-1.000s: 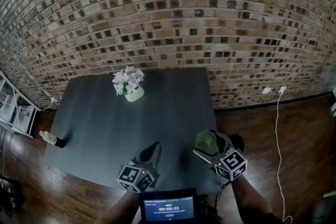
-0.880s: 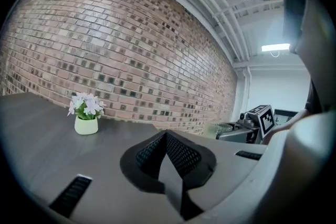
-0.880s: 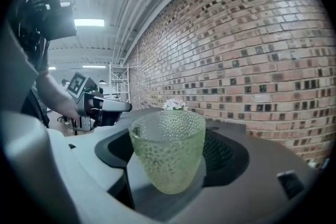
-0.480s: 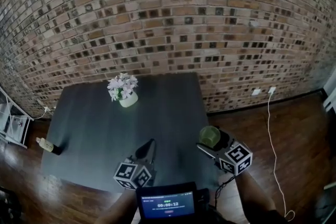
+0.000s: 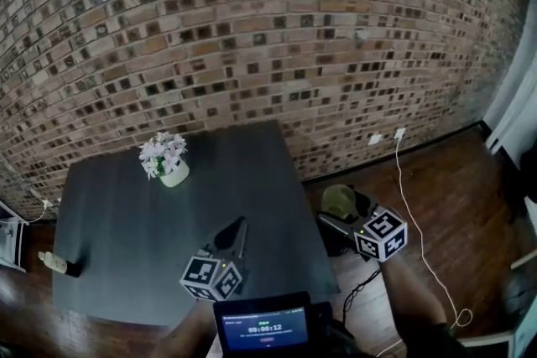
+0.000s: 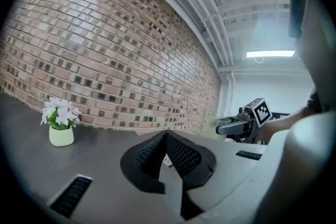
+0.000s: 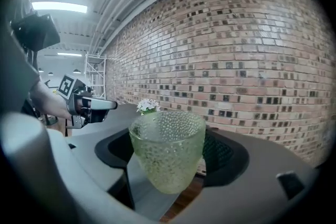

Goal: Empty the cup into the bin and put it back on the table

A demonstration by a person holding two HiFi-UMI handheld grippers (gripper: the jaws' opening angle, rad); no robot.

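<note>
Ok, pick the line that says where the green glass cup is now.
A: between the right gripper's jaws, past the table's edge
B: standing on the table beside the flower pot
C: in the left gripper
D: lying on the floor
A: the right gripper view shows the cup upright, gripped in the right gripper, and the head view shows it beyond the right edge of the table, above the wood floor.

Holds the left gripper (image 5: pixel 242 224) about level, jaws pressed together with nothing between them. Clamps the right gripper (image 5: pixel 338 212) on an upright cup (image 7: pixel 168 152), jaws wide on its sides, nose tipped slightly down, right forearm (image 5: pixel 411 298) stretched forward.
</note>
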